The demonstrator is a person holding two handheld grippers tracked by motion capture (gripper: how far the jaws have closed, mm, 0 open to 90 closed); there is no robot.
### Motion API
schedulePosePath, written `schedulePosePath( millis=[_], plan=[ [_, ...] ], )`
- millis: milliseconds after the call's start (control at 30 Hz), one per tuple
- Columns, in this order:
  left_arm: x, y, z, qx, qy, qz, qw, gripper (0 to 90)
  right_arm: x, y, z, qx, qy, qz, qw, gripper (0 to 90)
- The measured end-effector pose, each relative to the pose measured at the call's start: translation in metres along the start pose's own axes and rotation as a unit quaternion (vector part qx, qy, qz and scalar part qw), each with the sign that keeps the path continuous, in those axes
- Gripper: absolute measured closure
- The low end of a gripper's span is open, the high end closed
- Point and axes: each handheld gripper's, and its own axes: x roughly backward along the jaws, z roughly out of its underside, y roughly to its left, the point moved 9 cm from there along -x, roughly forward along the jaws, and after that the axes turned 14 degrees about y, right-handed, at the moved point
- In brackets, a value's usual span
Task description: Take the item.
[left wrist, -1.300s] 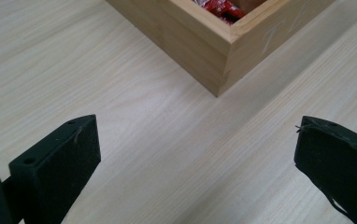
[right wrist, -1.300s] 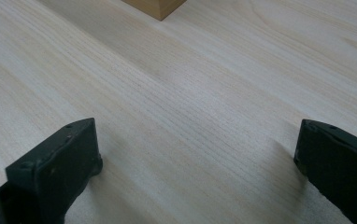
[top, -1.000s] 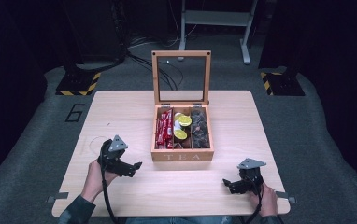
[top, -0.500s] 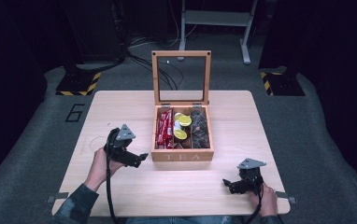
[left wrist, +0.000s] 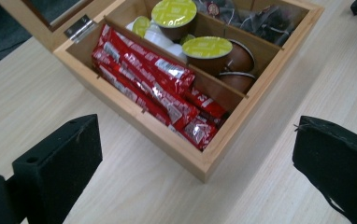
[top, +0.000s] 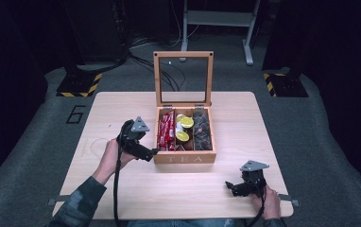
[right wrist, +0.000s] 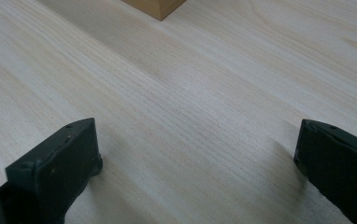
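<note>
**Left hand-held gripper at the tea box, jaws apart**

Left gripper view gives the detail: red sachets [left wrist: 158, 88] stacked in the compartment nearest the gripper, green-lidded capsules [left wrist: 207, 49] in the middle one, dark wrapped tea bags [left wrist: 270, 21] in the far one. High view shows the layout instead: tea box [top: 184, 159] mid-tabletop [top: 122, 194], lid upright at the back, "TEA" on the front wall.

Versus 1.0 s ago: left hand-held gripper [top: 146, 152] has moved up and in from the tabletop's left part, and is now just beside the box's front-left corner. Right hand-held gripper [top: 233, 187] unchanged.

Pose: left forearm angled in from bottom-left, jaws wide apart, empty, pointing at the box. Right hand low at the near-right edge, jaws apart over bare wood, well apart from the box.
</note>
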Motion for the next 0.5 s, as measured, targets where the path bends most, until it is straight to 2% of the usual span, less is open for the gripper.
schedulePosePath(
  millis=[200,400,500],
  plan=[
    [-0.004,-0.003,-0.019,-0.017,0.003,0.007,0.9998,1.3,0.000,0.000,0.000,0.000,0.000,0.000,1.0000,0.0],
    [-0.010,-0.006,-0.035,-0.023,0.005,0.012,0.9997,1.4,0.000,0.000,0.000,0.000,0.000,0.000,1.0000,0.0],
    [-0.014,-0.008,-0.042,-0.034,0.012,0.017,0.9992,1.4,0.000,0.000,0.000,0.000,0.000,0.000,1.0000,0.0]
  ],
)
